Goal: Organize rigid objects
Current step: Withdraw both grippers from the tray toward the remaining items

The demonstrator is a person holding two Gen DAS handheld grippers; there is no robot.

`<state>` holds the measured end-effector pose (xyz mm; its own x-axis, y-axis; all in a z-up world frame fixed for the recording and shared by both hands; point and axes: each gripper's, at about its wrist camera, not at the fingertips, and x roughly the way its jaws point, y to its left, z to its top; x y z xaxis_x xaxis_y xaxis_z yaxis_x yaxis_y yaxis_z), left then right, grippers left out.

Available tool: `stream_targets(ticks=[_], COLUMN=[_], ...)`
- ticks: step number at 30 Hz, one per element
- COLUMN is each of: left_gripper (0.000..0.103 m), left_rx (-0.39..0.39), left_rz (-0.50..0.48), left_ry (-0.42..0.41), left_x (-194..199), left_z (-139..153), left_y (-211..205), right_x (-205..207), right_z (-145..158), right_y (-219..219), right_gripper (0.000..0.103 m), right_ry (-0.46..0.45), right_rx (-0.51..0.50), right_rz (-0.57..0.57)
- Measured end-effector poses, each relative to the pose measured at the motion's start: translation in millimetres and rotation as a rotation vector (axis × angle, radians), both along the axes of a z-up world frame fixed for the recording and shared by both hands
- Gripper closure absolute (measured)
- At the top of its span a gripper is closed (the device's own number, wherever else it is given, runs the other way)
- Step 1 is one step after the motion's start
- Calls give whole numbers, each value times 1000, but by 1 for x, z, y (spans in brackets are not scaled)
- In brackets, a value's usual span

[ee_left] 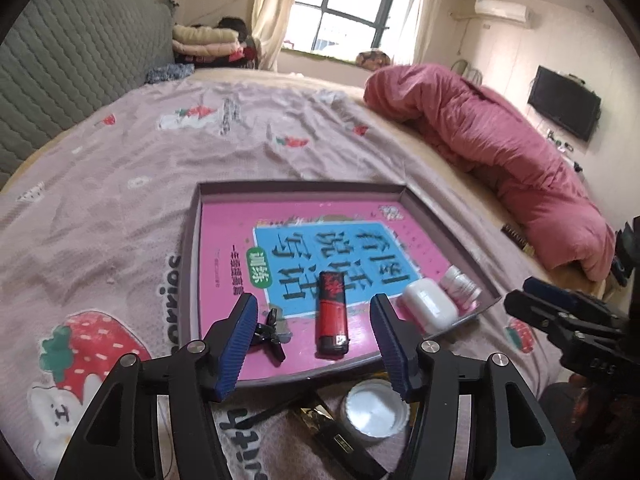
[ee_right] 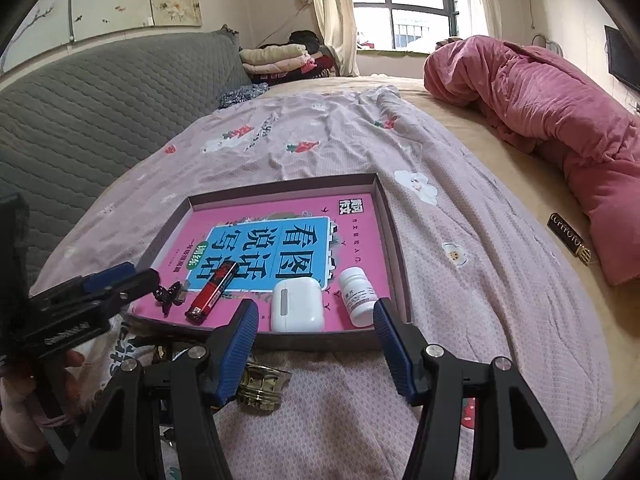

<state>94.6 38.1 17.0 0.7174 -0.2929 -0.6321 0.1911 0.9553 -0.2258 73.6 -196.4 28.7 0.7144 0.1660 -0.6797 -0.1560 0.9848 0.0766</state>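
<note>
Left gripper (ee_left: pixel 314 342) and right gripper (ee_right: pixel 316 344): jaws apart, empty, angled downward.

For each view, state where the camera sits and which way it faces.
Left wrist: on the left tool, angled down over the tray's near left part; its own open fingers show, the right tool at right.
Right wrist: on the right tool, facing the tray's near right corner; own open fingers, left tool and a hand show.
Shared: tray, lighter, white case.

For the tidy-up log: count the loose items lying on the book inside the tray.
4: black clip leftmost, red lighter beside it, white earbud case, white pill bottle rightmost. Nothing looks hidden.
</note>
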Motion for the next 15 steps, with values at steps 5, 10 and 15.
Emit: stream_targets(ticks=[5, 10, 15], left_gripper=[43, 43, 42], left_rx=[9, 38, 54], left_rz=[39, 58, 75], left_ry=[-15, 4, 3], left_x=[-13, -27, -42], left_z=[5, 2, 3], left_y=[7, 11, 10], right_x=[-6, -11, -15], right_z=[2, 6, 8], right_y=[-2, -1, 1], right_gripper=[44, 44, 44], right_ry=[-3, -16, -15], right_rx=[8, 20, 33], right_rz=[2, 16, 33])
